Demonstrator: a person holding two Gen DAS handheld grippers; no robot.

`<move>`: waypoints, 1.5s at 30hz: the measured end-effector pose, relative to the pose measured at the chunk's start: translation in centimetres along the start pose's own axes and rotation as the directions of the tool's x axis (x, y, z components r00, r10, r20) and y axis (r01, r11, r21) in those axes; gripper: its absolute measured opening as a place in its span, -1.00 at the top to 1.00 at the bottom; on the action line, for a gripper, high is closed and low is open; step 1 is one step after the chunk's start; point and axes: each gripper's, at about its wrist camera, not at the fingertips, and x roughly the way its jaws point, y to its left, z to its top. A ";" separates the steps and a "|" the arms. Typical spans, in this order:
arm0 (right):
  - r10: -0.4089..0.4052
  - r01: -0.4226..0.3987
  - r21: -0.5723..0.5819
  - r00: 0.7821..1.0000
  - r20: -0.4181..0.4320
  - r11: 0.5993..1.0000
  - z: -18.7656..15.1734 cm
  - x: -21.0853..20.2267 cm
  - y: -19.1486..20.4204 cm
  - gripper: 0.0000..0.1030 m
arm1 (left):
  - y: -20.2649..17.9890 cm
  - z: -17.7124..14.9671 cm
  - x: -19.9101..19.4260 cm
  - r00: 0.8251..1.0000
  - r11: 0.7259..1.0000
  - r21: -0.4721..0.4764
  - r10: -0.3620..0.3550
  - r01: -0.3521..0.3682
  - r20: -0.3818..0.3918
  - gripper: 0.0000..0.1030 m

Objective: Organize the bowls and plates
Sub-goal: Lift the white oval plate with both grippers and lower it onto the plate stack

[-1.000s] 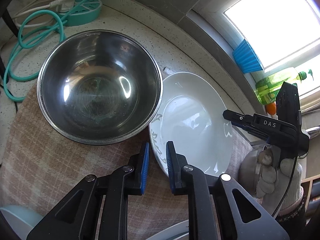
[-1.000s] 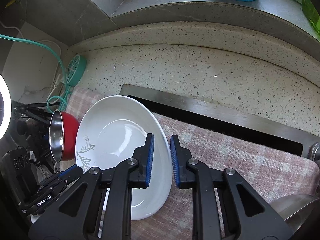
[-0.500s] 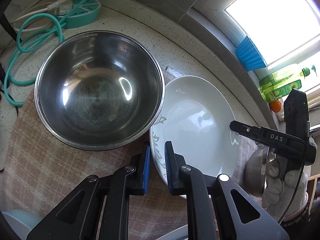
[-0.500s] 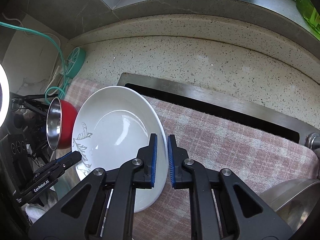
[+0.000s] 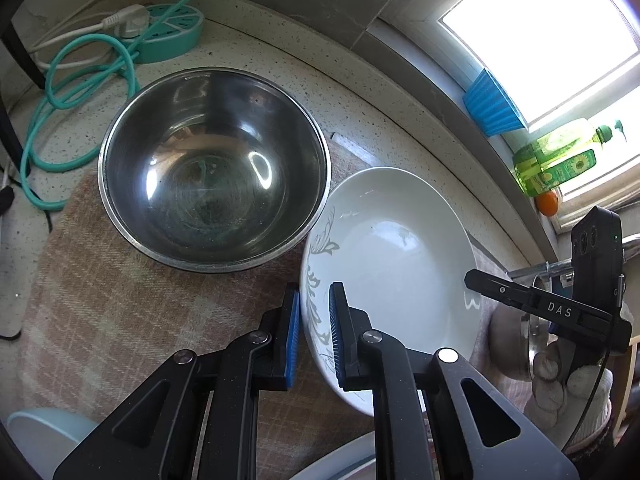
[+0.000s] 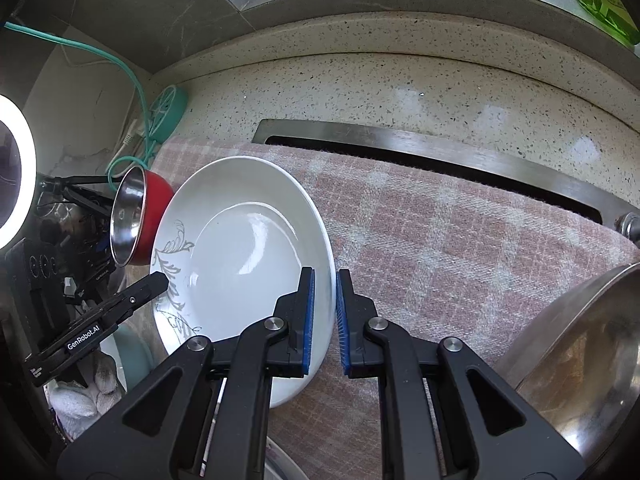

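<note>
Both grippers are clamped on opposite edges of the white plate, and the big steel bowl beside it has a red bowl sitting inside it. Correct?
Not quite. The steel bowl is empty, as the left wrist view shows. Both the left gripper and right gripper do clamp the white plate.

Right gripper (image 6: 325, 312) has its blue fingers (image 6: 307, 320) clamped on the rim of the white leaf-print plate (image 6: 240, 256), held tilted over the pink plaid cloth (image 6: 460, 240). Left gripper (image 6: 132, 300) touches the plate's far edge. A red bowl (image 6: 138, 220) sits behind it, with a steel bowl (image 6: 580, 360) at bottom right.
</note>
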 end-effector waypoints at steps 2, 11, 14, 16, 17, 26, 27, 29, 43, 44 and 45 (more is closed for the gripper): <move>0.004 -0.004 0.002 1.000 0.008 1.000 -0.4 -0.7 0.1 0.79 | -0.1 -0.1 -0.6 1.000 1.000 0.009 -0.005 0.005 0.006 0.76; 0.028 -0.028 0.007 0.998 0.053 1.000 -2.5 -4.5 1.3 0.79 | -0.9 -0.6 -3.9 0.999 0.998 0.055 -0.038 0.036 0.032 0.76; 0.032 -0.033 0.005 0.997 0.072 0.999 -3.7 -6.0 1.8 0.79 | -1.2 -1.0 -5.2 0.998 0.996 0.076 -0.054 0.051 0.037 0.76; 0.036 -0.037 0.010 0.996 0.085 0.999 -4.6 -7.0 2.0 0.79 | -1.3 -1.4 -6.1 0.997 0.994 0.094 -0.063 0.059 0.040 0.76; 0.036 -0.037 0.008 0.995 0.089 0.999 -5.0 -7.4 2.1 0.79 | -1.4 -1.6 -6.5 0.997 0.993 0.101 -0.067 0.062 0.042 0.76; 0.034 -0.039 0.037 0.990 0.136 0.999 -9.4 -10.3 3.0 0.79 | -2.2 -3.7 -8.8 0.994 0.983 0.157 -0.101 0.093 0.041 0.76; 0.035 -0.041 0.041 0.990 0.138 0.998 -9.9 -10.5 3.1 0.79 | -2.2 -4.1 -8.9 0.994 0.982 0.163 -0.102 0.095 0.036 0.76; 0.035 -0.042 0.047 0.990 0.140 0.998 -11.1 -10.7 3.2 0.79 | -2.0 -4.7 -9.0 0.994 0.981 0.166 -0.108 0.103 0.025 0.76; 0.044 -0.051 0.085 0.995 0.088 0.995 -18.1 -9.2 3.3 0.79 | -0.6 -9.2 -9.0 0.994 0.979 0.176 -0.094 0.101 -0.046 0.76; 0.043 -0.051 0.088 0.996 0.084 0.995 -18.5 -9.0 3.3 0.79 | -0.5 -9.6 -9.0 0.994 0.979 0.177 -0.092 0.100 -0.051 0.76; 0.044 -0.052 0.093 0.996 0.080 0.994 -18.9 -8.9 3.3 0.79 | -0.5 -9.9 -9.0 0.995 0.979 0.182 -0.088 0.097 -0.055 0.76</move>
